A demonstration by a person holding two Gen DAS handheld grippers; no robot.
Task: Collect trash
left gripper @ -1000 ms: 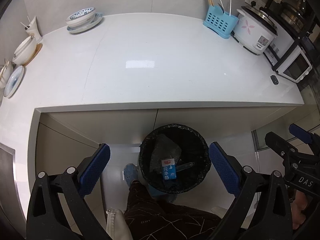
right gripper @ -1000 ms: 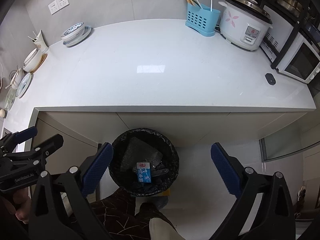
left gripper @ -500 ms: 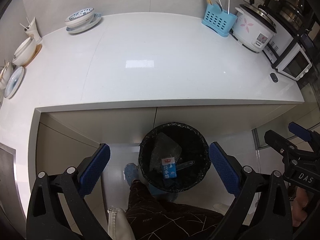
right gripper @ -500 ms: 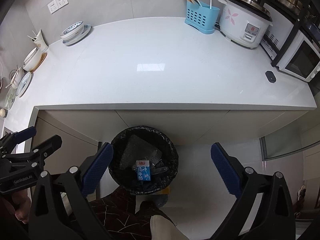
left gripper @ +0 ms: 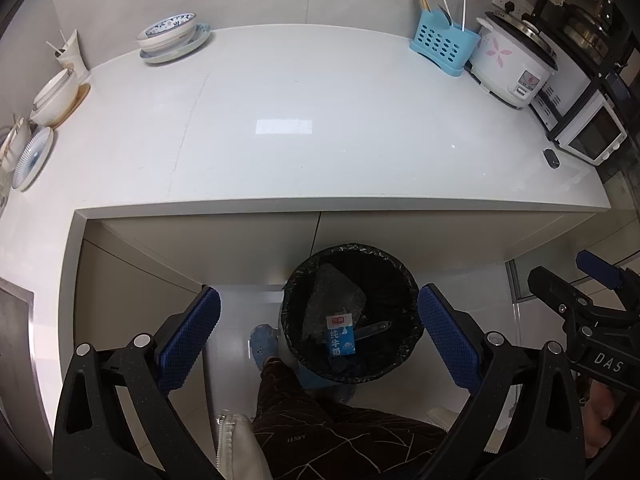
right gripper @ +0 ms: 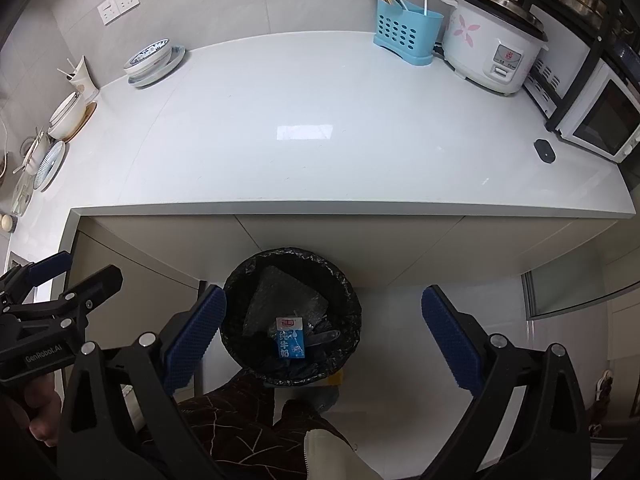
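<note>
A round bin with a black liner (left gripper: 404, 280) (right gripper: 240, 280) stands on the floor under the counter's front edge. Inside lie a blue and white milk carton (left gripper: 340, 336) (right gripper: 291, 338), a crumpled clear plastic sheet (left gripper: 332, 292) (right gripper: 280, 296) and a dark utensil (left gripper: 372, 330). My left gripper (left gripper: 319, 336) hangs open high above the bin, nothing between its blue pads (left gripper: 188, 336). My right gripper (right gripper: 322, 336) is open too, just right of the bin, holding nothing.
The white counter (left gripper: 320, 120) carries a blue utensil caddy (left gripper: 442, 46), a rice cooker (left gripper: 512, 64), a toaster oven (left gripper: 588, 136), a small black object (left gripper: 551, 158), stacked bowls (left gripper: 172, 36) and plates (left gripper: 32, 156) at the left. A person's patterned trouser leg (left gripper: 320, 420) stands by the bin.
Both views have shifted slightly, so the counter sits a little differently in frame. The bin's contents lie as before and both grippers stay open.
</note>
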